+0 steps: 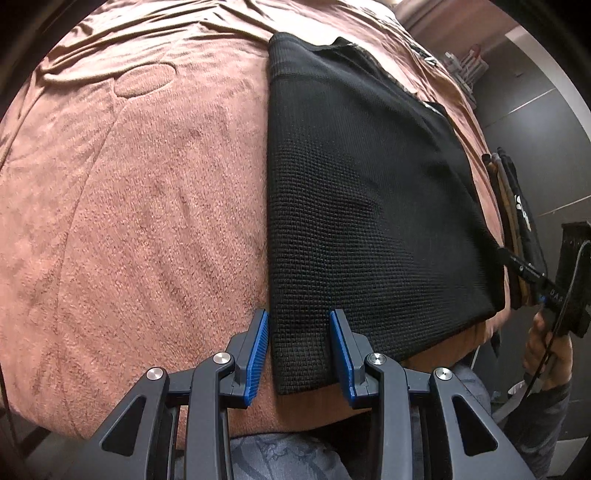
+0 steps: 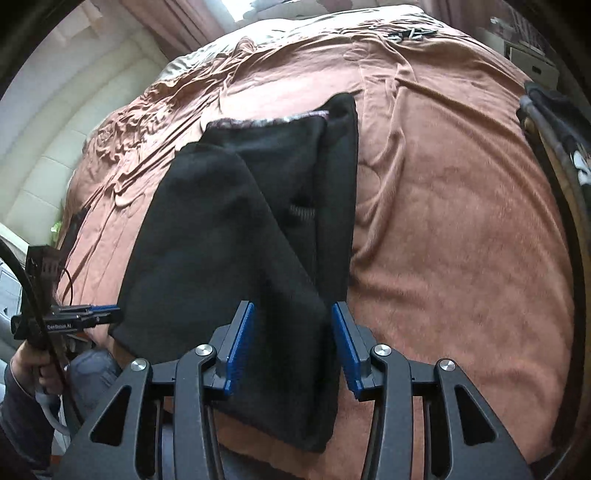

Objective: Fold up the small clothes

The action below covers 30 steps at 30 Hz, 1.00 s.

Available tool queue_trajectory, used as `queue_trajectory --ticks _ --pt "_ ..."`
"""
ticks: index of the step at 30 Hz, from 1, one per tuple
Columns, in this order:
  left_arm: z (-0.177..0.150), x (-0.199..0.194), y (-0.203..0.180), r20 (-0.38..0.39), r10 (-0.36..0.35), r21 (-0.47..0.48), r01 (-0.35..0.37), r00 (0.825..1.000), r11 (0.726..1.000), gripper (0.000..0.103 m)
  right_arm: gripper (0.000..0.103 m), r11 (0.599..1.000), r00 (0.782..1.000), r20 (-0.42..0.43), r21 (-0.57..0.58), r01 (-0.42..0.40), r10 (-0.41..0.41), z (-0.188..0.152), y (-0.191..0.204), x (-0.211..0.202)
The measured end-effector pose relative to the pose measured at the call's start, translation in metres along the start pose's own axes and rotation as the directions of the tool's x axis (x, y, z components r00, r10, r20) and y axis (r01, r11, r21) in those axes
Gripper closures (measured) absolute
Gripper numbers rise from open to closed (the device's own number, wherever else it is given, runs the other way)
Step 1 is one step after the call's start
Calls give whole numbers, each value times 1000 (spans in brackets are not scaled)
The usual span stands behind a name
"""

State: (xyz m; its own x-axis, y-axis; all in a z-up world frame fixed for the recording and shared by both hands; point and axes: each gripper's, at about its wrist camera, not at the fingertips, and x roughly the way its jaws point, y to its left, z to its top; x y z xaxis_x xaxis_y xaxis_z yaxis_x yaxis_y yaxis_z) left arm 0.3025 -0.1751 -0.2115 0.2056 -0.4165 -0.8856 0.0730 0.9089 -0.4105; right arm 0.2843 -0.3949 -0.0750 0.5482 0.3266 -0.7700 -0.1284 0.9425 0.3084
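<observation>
Wide bare stretch of brown blanket (image 1: 129,206) left of black garment (image 1: 362,192), nothing lying there, easy pass. Same on other side in right wrist view, open blanket (image 2: 461,229) right of garment (image 2: 236,236). Only clutter: stack of folded clothes (image 1: 517,221) at bed edge, plus small dark bits (image 2: 410,34) far up bed.

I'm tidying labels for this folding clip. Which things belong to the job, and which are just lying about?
Job: black garment, left gripper, right gripper, both open at its near corners.

Lying about: brown bedspread, stack of clothes at the bed's edge.
</observation>
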Motion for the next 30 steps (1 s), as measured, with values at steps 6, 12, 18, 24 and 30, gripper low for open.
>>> queue_trajectory --ticks 6,12,18,24,30 --pt "-2 1 -7 -4 7 29 -7 1000 1000 86 96 998 999 -22 33 45 -44 -12 -3 0" --pt "-5 -3 -13 19 22 57 -23 1000 998 93 103 998 998 -25 38 50 -49 -24 0 -8" --pt "-7 -9 -10 25 19 80 -21 1000 997 93 103 997 998 -23 43 62 -61 -31 1 -13" --pt "4 -15 -5 3 -13 67 12 1000 998 78 101 997 999 -2 71 37 -37 -26 -3 -21" --pt "24 -30 3 65 -19 68 15 998 998 55 55 994 999 45 104 -27 22 -12 -16 -23"
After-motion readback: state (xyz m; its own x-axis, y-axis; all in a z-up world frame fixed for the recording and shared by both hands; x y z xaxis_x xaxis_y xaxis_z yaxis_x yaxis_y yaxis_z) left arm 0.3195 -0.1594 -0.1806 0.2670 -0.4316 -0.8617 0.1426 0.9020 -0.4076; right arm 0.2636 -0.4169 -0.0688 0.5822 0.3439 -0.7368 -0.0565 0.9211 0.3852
